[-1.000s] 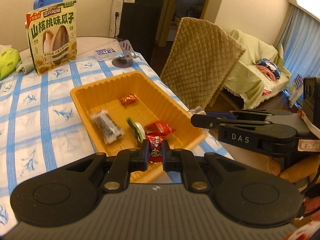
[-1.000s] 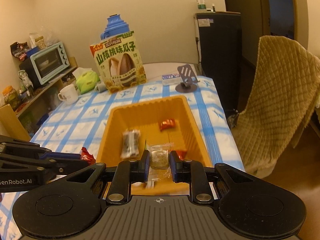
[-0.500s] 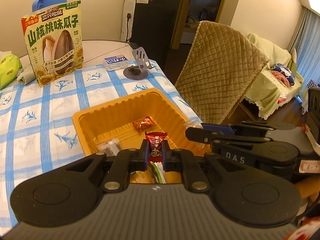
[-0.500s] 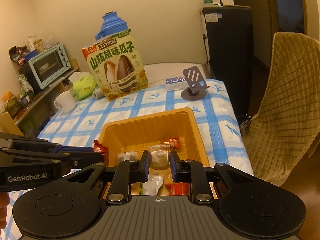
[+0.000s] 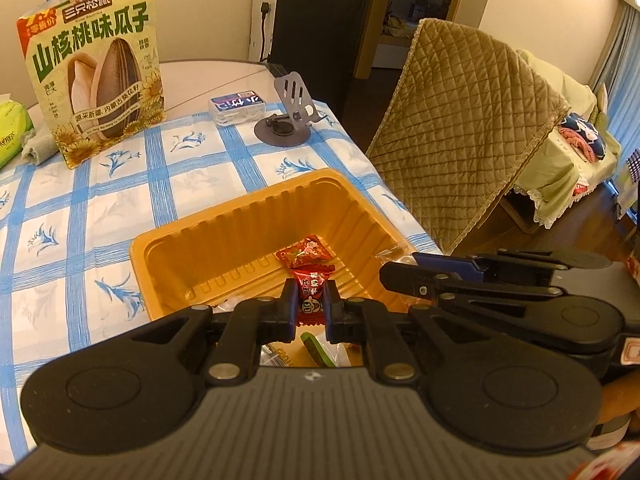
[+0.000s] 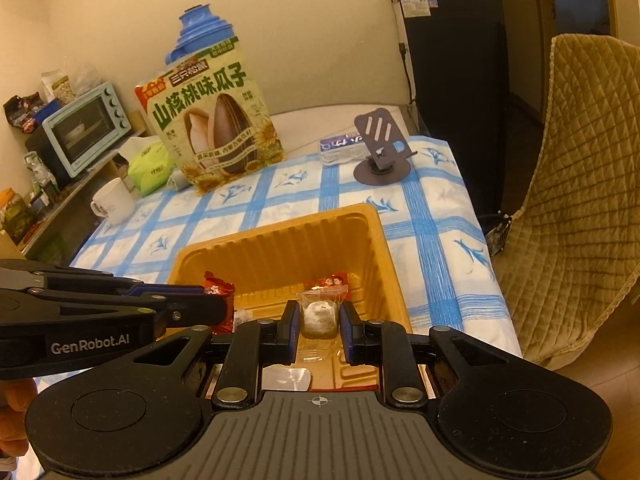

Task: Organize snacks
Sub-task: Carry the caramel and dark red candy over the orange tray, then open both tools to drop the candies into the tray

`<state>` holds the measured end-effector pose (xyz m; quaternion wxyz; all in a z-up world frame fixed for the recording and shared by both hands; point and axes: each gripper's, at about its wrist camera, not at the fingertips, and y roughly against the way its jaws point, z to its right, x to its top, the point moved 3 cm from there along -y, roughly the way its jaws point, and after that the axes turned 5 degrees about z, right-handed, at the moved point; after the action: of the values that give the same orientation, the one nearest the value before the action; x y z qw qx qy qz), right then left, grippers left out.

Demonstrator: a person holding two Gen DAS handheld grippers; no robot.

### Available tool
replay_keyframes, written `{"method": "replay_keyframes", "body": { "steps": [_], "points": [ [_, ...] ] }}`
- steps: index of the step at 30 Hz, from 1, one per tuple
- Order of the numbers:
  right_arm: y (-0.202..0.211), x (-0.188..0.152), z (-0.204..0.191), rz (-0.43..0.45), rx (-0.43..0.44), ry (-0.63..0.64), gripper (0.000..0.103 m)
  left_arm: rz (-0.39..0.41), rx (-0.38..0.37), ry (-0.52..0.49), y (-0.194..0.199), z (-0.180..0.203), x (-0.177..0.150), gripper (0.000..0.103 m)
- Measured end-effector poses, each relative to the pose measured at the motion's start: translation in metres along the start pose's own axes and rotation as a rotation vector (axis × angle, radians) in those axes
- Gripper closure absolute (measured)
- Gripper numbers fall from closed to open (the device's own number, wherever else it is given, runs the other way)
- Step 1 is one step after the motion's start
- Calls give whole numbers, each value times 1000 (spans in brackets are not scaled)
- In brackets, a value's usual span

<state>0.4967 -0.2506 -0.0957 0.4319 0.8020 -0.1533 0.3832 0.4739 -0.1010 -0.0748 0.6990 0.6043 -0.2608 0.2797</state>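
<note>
Left wrist view: the left gripper (image 5: 311, 304) is held low over the near end of an orange plastic tray (image 5: 224, 236), its two black fingers clamped on a small red candy packet (image 5: 311, 292) that stands upright between them. Just beyond it, on the tray floor, lies a second red wrapped candy (image 5: 306, 252). Under the fingers a green-edged wrapper (image 5: 316, 350) shows, partly hidden. The right gripper (image 5: 394, 276) reaches in from the right side over the tray's right rim.

From the right wrist view, the right gripper (image 6: 319, 318) is closed on a clear-wrapped pale pastry (image 6: 319, 316), held above the near part of the same tray (image 6: 384, 264). The left gripper (image 6: 218, 300) comes in from the left with its red packet (image 6: 218, 290) at its tip, just over the tray's left rim. A red candy (image 6: 328, 283) rests on the tray floor behind the pastry.

The tray sits on a table covered with a blue-and-white checked cloth (image 6: 436, 240). Farther back stand a large green sunflower seed bag (image 6: 212, 120), a blue thermos (image 6: 202, 36) behind it, a grey phone stand (image 6: 380, 152), and a small clear box (image 6: 340, 148) beside the stand. A white mug (image 6: 112, 202) and a green tissue pack (image 6: 150, 168) sit at the left, near a pale blue toaster oven (image 6: 84, 128). A quilted tan chair cover (image 6: 580, 184) hangs at the right.
</note>
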Motion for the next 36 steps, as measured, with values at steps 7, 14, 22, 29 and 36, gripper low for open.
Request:
{"method": "replay_keyframes", "body": {
  "steps": [7,14,22,29,36],
  "points": [
    [-9,1,6,-8,5,-9,81,-22,9,2,-16,-3,0,92],
    [-12,0,8,-10,9,-19,81,-33,18,9,-25,-6,1,91],
    [-12,1,7,-10,13,-18,81,-47,31,22,-22,-18,-3,89],
    [-14,1,5,-16,13,-13,81,-45,46,33,-15,-27,-5,89],
    [-17,5,-1,12,24,-7,81,-35,49,44,-6,-29,-4,83]
  ]
}}
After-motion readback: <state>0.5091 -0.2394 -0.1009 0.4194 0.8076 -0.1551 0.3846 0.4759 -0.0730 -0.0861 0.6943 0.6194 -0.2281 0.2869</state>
